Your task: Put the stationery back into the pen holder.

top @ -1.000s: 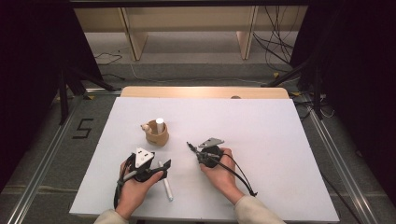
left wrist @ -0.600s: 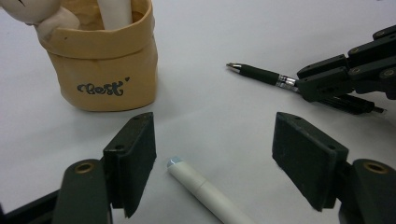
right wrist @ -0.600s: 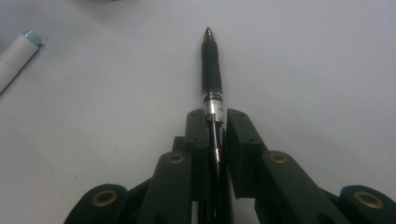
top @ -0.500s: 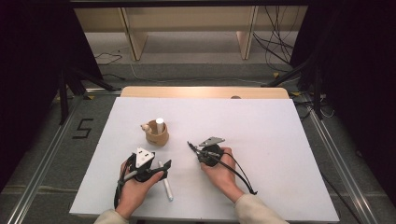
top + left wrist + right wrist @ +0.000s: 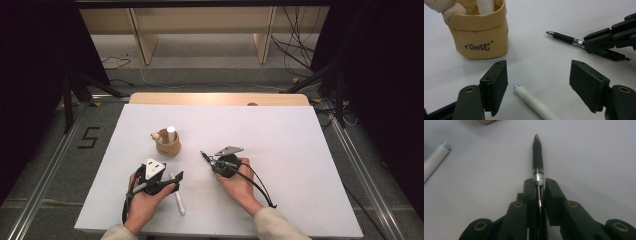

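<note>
The right gripper (image 5: 539,192) is clamped on a black pen (image 5: 538,157), its jaws pressed against the barrel just behind the silver band. In the right gripper view the pen runs straight up the middle of the frame, tip toward the top edge; in the high view it lies low over the table near the centre, its long axis slanting to the upper left, toward a tan cup (image 5: 167,144). The left gripper (image 5: 544,85) stands wide open and holds nothing; a white marker (image 5: 534,103) lies on the table between its jaws, cap end pointing to the upper left of the left gripper view. The cup holds another white marker upright. The table (image 5: 300,150) is white, with grey floor and cables beyond.
</note>
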Demonstrator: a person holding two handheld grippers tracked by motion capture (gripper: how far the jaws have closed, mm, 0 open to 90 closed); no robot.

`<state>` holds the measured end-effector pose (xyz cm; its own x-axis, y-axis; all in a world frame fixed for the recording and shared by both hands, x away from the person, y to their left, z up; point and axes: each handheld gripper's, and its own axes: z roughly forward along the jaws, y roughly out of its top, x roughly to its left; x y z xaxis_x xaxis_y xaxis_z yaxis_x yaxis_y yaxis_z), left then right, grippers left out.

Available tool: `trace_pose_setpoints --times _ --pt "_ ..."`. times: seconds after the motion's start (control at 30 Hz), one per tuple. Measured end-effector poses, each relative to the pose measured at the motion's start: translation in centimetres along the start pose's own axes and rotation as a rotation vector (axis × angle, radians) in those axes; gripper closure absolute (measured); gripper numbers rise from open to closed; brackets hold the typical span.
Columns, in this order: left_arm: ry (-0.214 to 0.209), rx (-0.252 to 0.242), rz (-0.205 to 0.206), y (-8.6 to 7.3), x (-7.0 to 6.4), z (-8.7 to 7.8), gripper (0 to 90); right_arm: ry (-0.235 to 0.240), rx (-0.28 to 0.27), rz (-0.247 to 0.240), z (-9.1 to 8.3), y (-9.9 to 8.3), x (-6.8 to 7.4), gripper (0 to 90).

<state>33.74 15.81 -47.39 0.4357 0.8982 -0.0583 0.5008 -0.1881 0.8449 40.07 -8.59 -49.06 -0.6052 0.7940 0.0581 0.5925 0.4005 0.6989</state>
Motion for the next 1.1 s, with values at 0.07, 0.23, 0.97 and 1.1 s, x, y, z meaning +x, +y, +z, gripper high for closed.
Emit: trace_pose_setpoints --times 0.07,0.23,0.97,1.1 --pt "0.001 0.000 0.000 0.0 0.0 0.0 31.0 0.004 -0.022 0.001 -0.3 0.1 0.0 80.1" --pt "-0.001 -0.004 -0.001 0.0 0.0 0.0 31.4 0.012 -0.061 -0.014 -0.8 0.2 0.1 80.1" --pt "-0.070 -0.039 -0.025 0.6 -1.2 0.4 33.1 0.060 -0.177 -0.049 -4.1 -1.0 0.3 80.1" --pt "-0.099 -0.051 -0.050 1.1 -1.7 0.8 33.0 0.077 -0.192 -0.063 -4.8 -1.3 0.8 80.1"
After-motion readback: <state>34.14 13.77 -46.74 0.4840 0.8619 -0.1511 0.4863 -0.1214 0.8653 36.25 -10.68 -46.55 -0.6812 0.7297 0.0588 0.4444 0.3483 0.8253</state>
